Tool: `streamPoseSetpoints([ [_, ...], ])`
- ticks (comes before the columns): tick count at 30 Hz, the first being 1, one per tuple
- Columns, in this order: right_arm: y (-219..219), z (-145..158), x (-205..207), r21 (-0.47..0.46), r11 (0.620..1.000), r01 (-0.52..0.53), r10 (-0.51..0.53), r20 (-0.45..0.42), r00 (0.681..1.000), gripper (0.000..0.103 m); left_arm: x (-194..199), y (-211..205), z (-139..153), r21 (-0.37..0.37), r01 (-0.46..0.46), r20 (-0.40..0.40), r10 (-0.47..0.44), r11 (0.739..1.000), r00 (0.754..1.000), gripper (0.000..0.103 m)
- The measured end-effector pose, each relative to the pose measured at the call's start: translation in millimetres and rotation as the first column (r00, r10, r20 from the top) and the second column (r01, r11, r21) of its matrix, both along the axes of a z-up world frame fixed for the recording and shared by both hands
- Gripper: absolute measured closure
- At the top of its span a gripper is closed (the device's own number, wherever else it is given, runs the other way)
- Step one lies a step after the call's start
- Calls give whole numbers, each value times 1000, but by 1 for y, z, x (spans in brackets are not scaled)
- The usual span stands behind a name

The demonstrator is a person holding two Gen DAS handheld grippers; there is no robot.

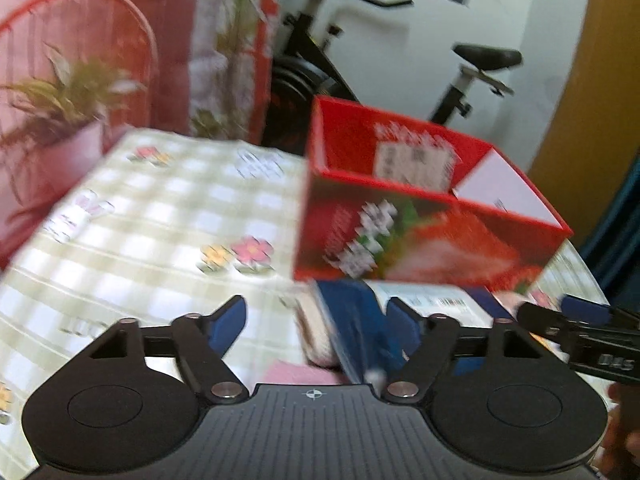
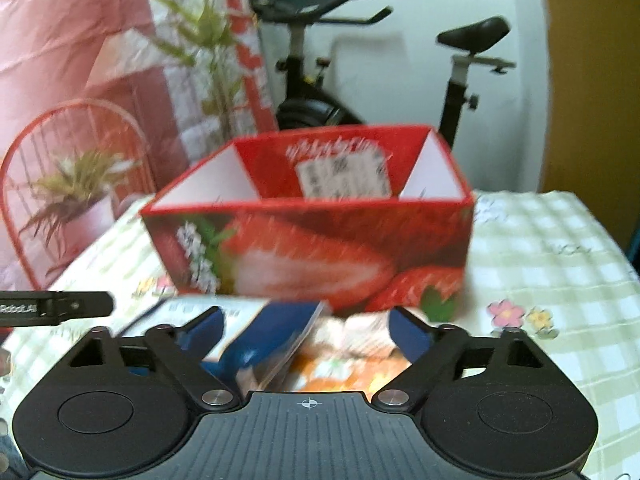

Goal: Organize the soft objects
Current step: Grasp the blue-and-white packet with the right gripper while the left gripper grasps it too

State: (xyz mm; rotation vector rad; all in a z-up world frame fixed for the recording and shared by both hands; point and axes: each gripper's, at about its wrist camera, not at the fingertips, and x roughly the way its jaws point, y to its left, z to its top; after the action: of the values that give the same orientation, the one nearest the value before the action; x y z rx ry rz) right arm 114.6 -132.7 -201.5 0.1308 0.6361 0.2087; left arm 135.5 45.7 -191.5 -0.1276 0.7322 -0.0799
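On the worktop (image 1: 152, 208), the left gripper (image 1: 316, 328) stands wide, empty, beside the blue packet (image 1: 352, 320). That soft packet lies just before the red strawberry box (image 2: 312, 248). It looks light, crinkly and probably slippery; pinch its edge. The right gripper (image 2: 306, 334) is wide, straddling the packets, not gripping.

Background, off-task items
Exercise bike (image 2: 304, 80) behind the table (image 2: 540, 248); potted plant (image 2: 76, 192) by a red wire chair (image 2: 24, 168).
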Motion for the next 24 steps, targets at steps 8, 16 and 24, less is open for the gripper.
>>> streamPoseSetpoints([
  [8,10,-13,-5,65,993,-98,102,-59,993,48,9,-11,-31,-129,116,-60,-124,985,990,51],
  [16,13,-20,-4,118,982,-150,160,-82,984,59,8,-12,-47,-203,107,-66,-122,973,990,47],
  [24,6,-25,-1,183,975,-124,145,-106,984,58,8,-14,-49,-242,118,-79,-141,963,987,44],
])
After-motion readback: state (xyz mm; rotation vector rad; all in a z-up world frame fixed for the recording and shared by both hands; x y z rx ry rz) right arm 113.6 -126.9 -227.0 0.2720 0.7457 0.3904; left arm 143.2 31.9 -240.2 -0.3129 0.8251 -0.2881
